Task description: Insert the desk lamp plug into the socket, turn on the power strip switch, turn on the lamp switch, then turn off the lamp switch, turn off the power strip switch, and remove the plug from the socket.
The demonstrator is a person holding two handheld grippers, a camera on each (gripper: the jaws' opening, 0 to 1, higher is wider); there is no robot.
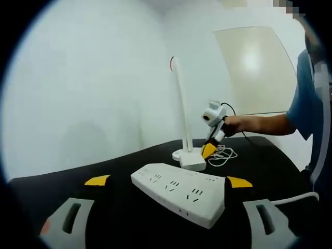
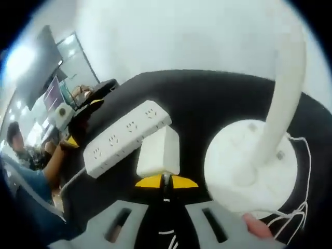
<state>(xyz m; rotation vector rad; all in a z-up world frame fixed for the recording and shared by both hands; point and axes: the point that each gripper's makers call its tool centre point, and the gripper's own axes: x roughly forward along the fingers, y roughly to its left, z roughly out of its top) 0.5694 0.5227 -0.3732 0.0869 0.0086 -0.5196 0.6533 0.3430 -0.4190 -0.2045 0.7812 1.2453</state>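
White plastic power strip (image 1: pixel 179 192) is seen lying on the black worktop (image 1: pixel 124 218) near its front edge, between the spread yellow-tipped jaws of the left gripper (image 1: pixel 168 181), nothing being held; behind it the white desk lamp (image 1: pixel 183 150) is stood; beside the lamp base, the right gripper (image 2: pixel 166 181) is closed on the white block-shaped plug (image 2: pixel 159 152).
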